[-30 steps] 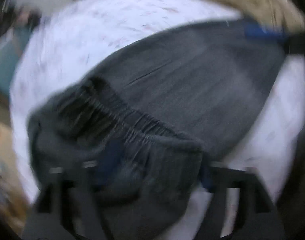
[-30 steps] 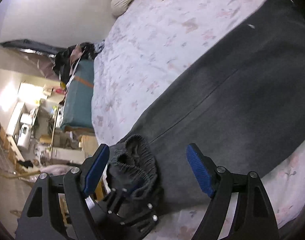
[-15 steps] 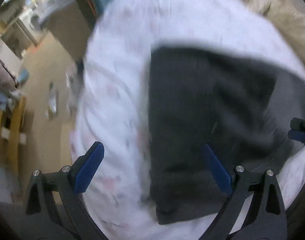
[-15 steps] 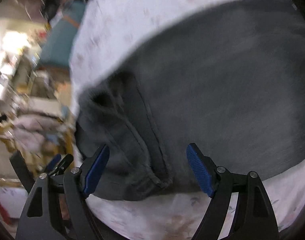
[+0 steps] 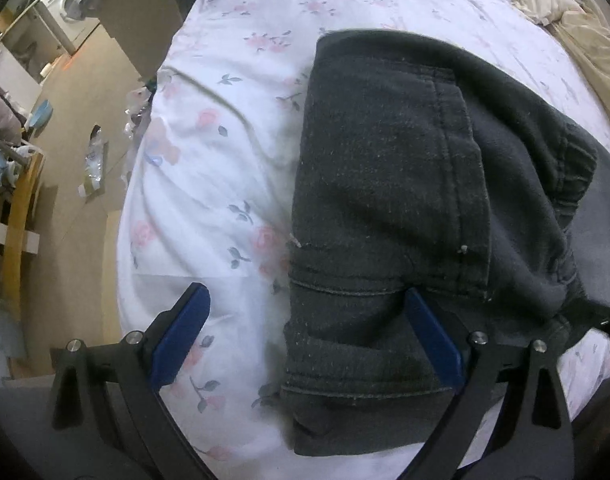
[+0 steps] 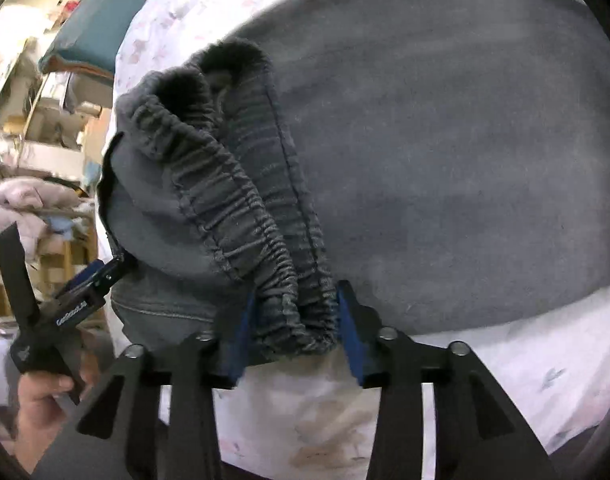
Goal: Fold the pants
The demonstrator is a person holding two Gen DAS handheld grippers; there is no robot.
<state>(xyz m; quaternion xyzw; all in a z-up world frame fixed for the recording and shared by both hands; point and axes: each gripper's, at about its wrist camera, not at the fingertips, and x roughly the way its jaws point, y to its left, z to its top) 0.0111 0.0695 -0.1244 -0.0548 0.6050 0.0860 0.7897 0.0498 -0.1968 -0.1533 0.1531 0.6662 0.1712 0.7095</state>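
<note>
Dark grey pants [image 5: 385, 208] lie folded on a white floral bedsheet [image 5: 209, 168]. My left gripper [image 5: 305, 344] is open; its right pad rests on the pants' near edge and its left pad hangs over the sheet. In the right wrist view the pants [image 6: 445, 160] spread flat. My right gripper [image 6: 293, 336] is shut on the gathered elastic waistband [image 6: 265, 248], which is bunched and lifted. The left gripper [image 6: 85, 288] also shows at the left of the right wrist view, beside the pants' edge.
The bed's left edge drops to a tan floor [image 5: 77, 120] with scattered litter. A washing machine [image 5: 65, 4] and wooden furniture [image 5: 13, 216] stand beyond. A beige blanket [image 5: 577, 20] lies at the far right of the bed. A teal cushion [image 6: 101, 28] sits past the bed.
My left gripper has let go of the waistband and opened, now over the pants' near edge. My right gripper has closed on the waistband.
</note>
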